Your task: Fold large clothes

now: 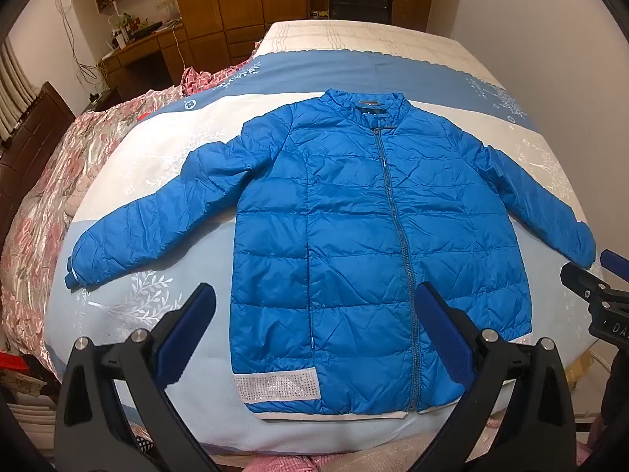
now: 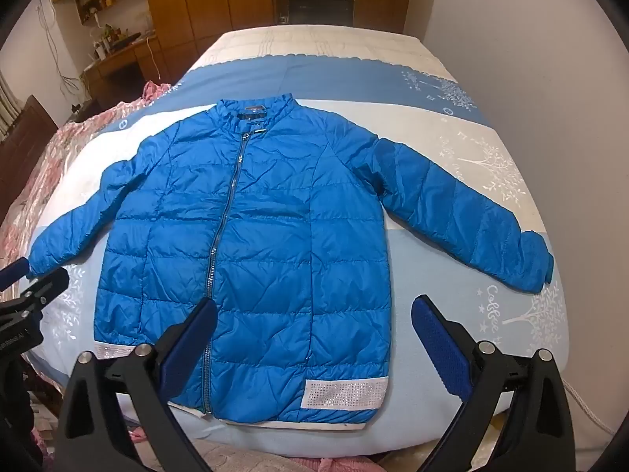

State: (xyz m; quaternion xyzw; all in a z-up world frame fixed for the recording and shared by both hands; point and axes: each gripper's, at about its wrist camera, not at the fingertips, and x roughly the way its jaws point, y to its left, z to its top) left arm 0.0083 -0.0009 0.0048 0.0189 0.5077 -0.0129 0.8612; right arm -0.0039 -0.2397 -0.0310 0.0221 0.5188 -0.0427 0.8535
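Note:
A blue quilted jacket [image 1: 354, 236] lies flat and zipped on the bed, collar toward the far end, both sleeves spread out to the sides. White sparkly bands trim its hem. My left gripper [image 1: 314, 295] hovers open above the hem's left half, nothing between its blue pads. The same jacket [image 2: 251, 259] fills the right wrist view, where my right gripper [image 2: 314, 306] hangs open above the hem's right half, also holding nothing. The right gripper's tip [image 1: 605, 275] shows beside the right cuff, and the left gripper's tip [image 2: 27, 279] shows beside the left cuff.
The bed [image 1: 165, 149] carries a blue and white sheet with tree prints. A pink floral quilt [image 1: 51, 196] is bunched along its left side. Wooden wardrobes [image 1: 236, 0] and a desk [image 1: 137, 47] stand beyond; a white wall [image 1: 530, 19] runs along the right.

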